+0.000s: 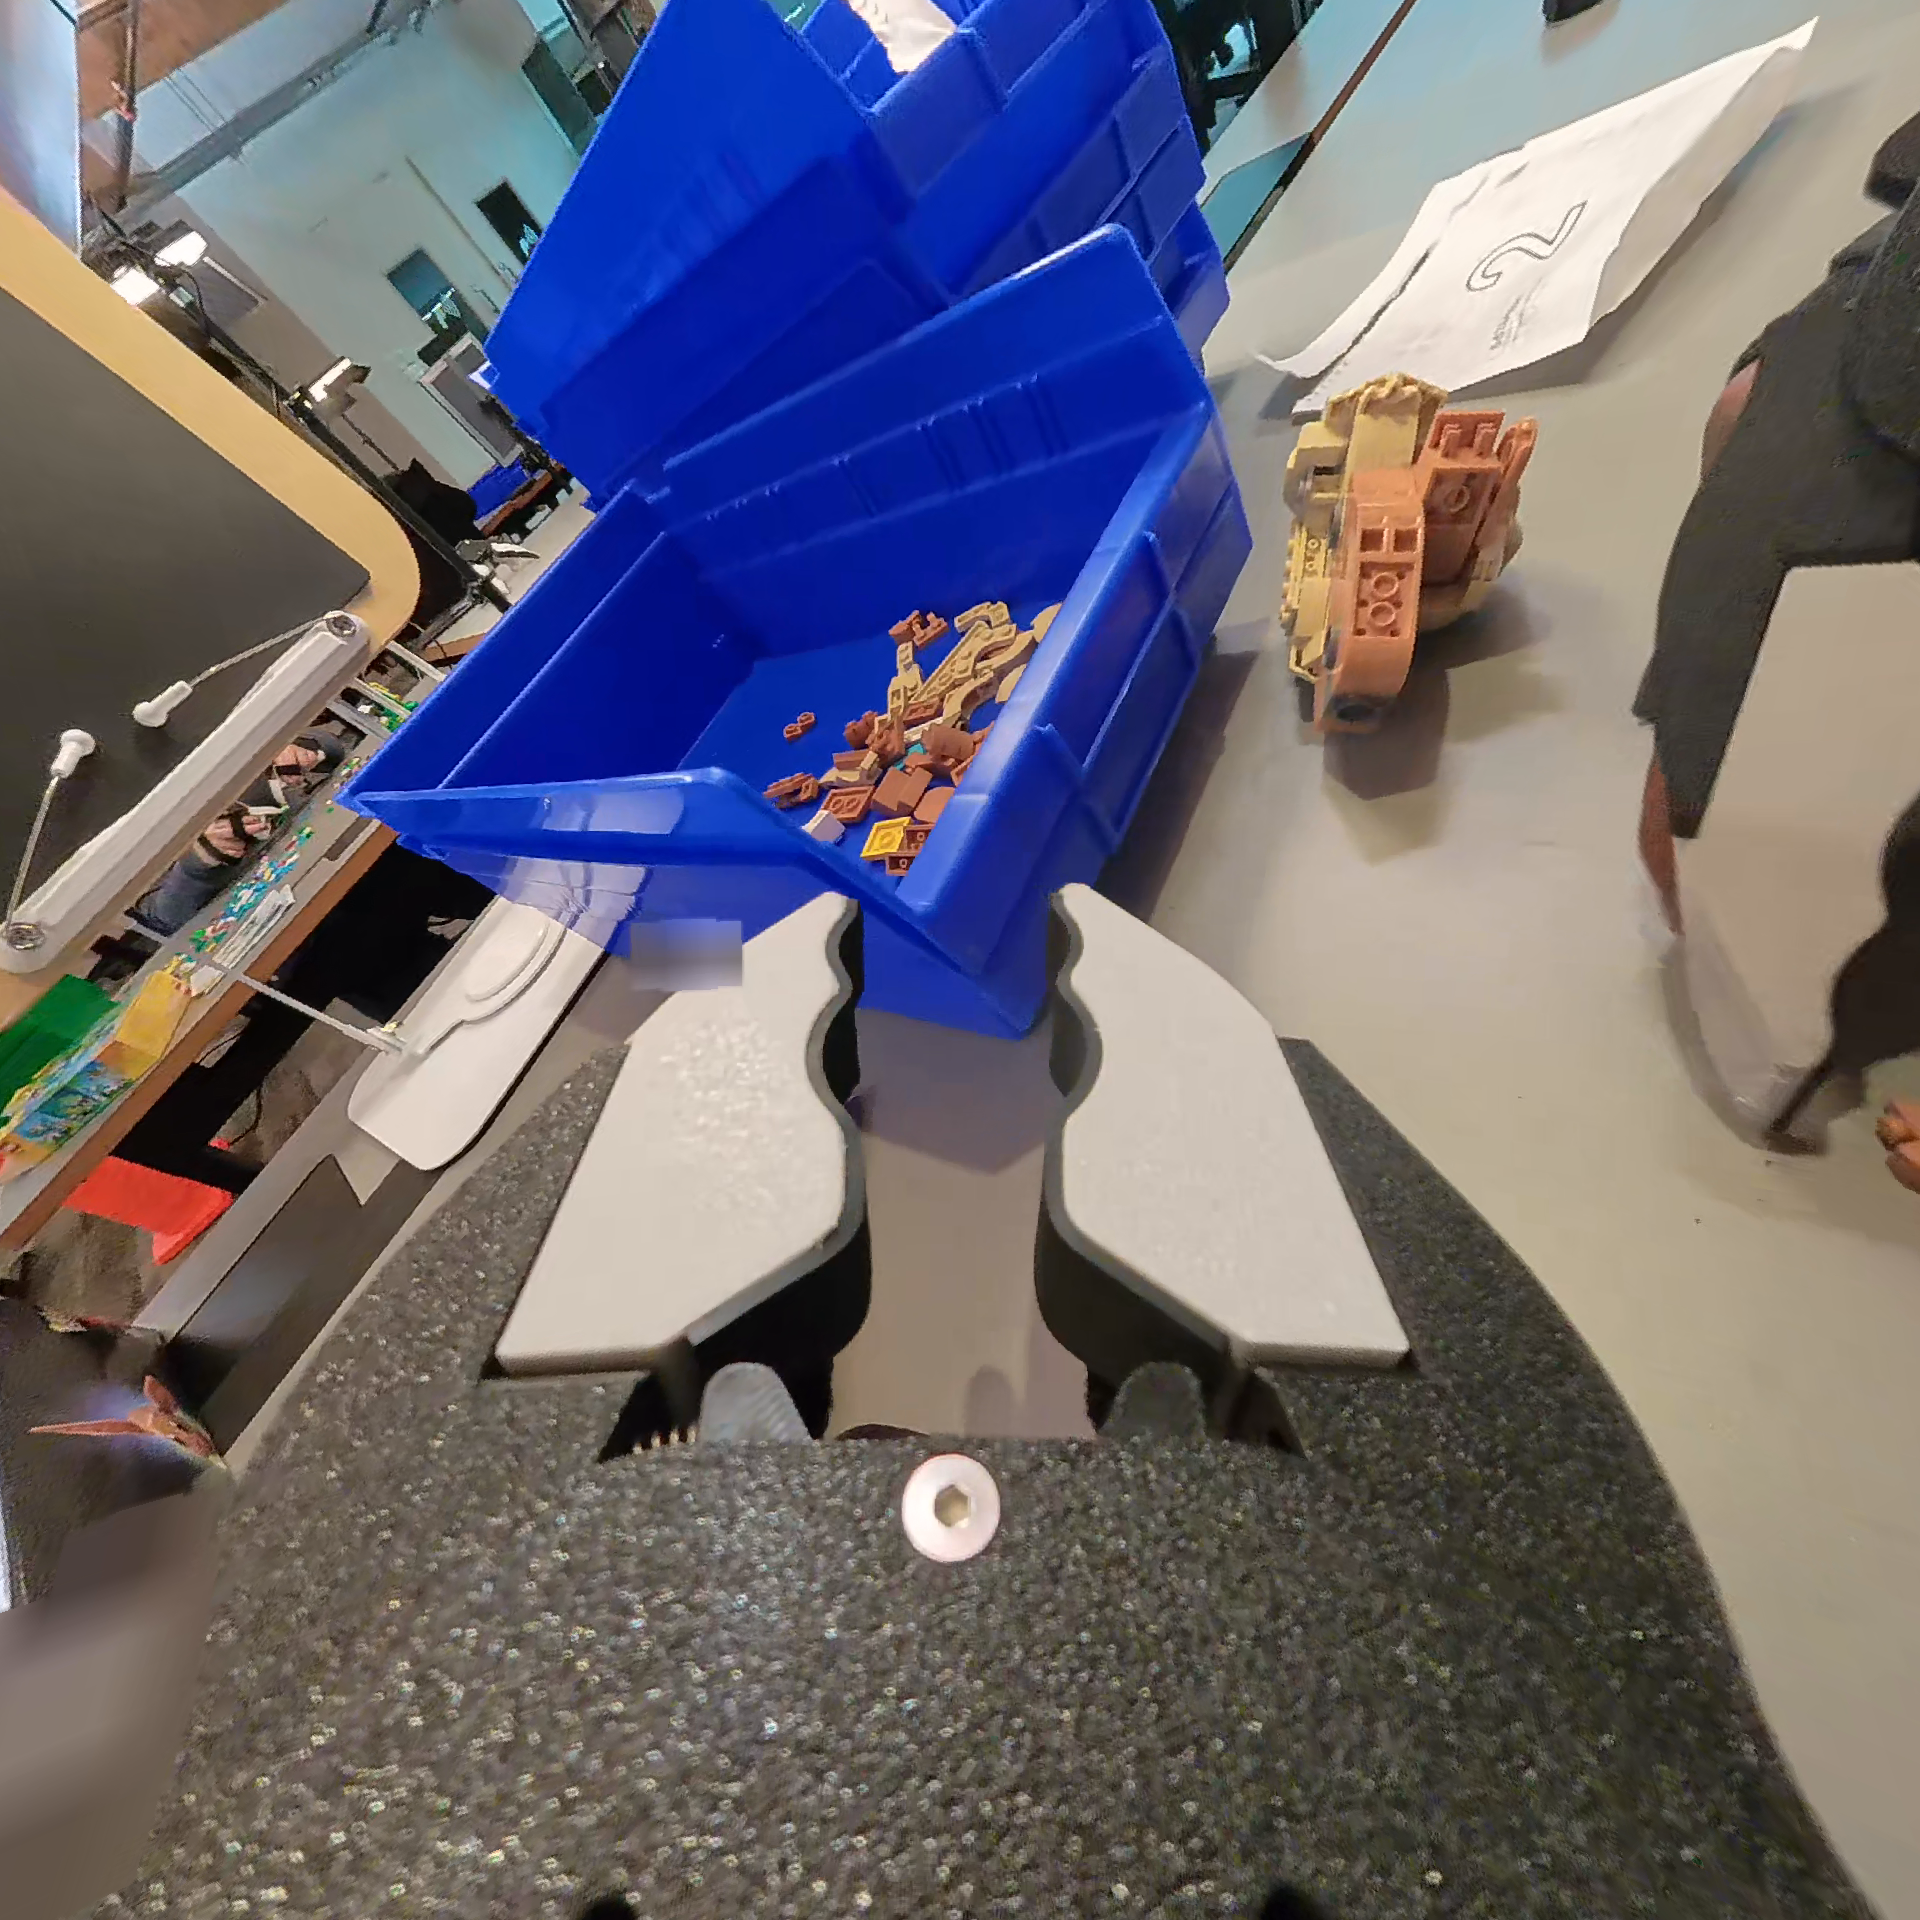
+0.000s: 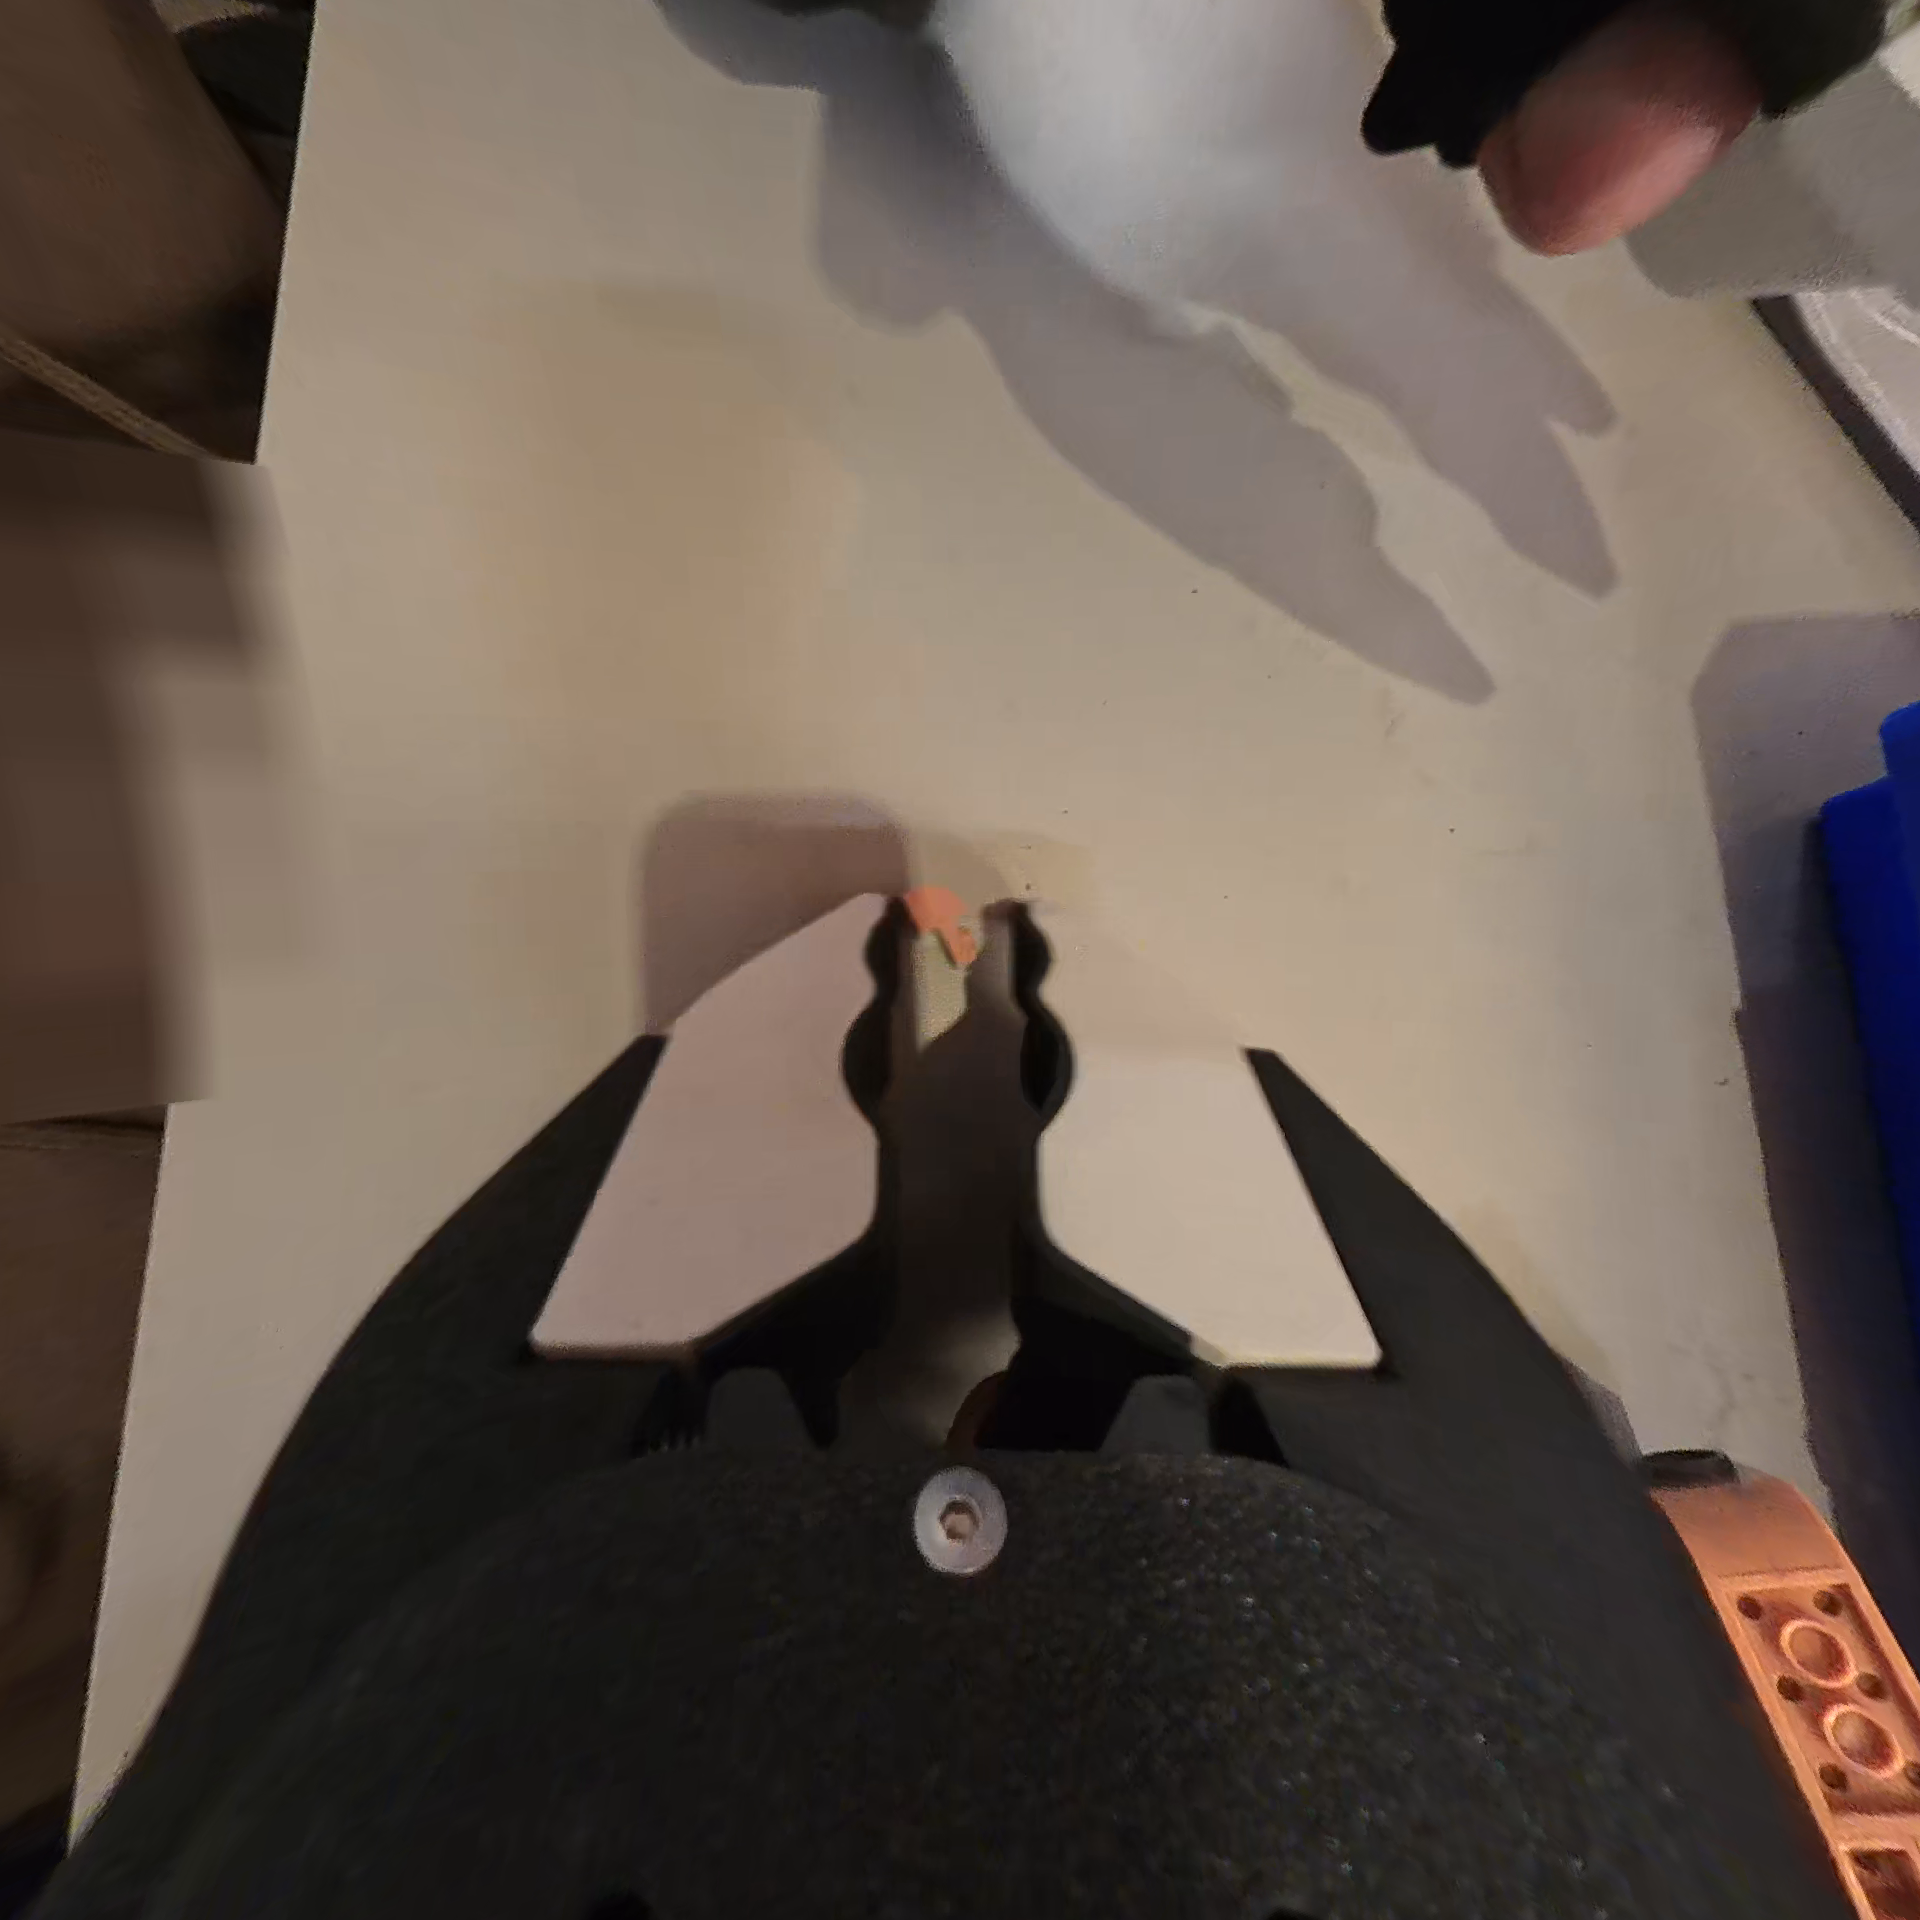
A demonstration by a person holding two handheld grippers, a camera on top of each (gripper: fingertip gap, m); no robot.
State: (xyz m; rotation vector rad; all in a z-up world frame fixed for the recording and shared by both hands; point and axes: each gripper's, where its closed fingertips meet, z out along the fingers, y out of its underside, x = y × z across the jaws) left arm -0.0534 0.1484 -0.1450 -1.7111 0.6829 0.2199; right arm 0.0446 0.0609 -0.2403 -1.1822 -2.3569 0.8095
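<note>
Grey bench (image 1: 1455, 987) | left gripper (image 1: 951, 914) jaws apart, corner of blue bin (image 1: 623, 727) between them, contact unclear | right gripper (image 2: 956, 912) jaws part-open around small orange piece (image 2: 928, 906), not clamped

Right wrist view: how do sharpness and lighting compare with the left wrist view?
Right wrist view: dim and soft, the blurred hand casting a long shadow on the pale tabletop. Left wrist view: bright, with the blue plastic bin sharp and glare on its rim.

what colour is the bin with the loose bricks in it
Bright blue. The bin shows best in the left wrist view, just ahead of the fingertips.
</note>
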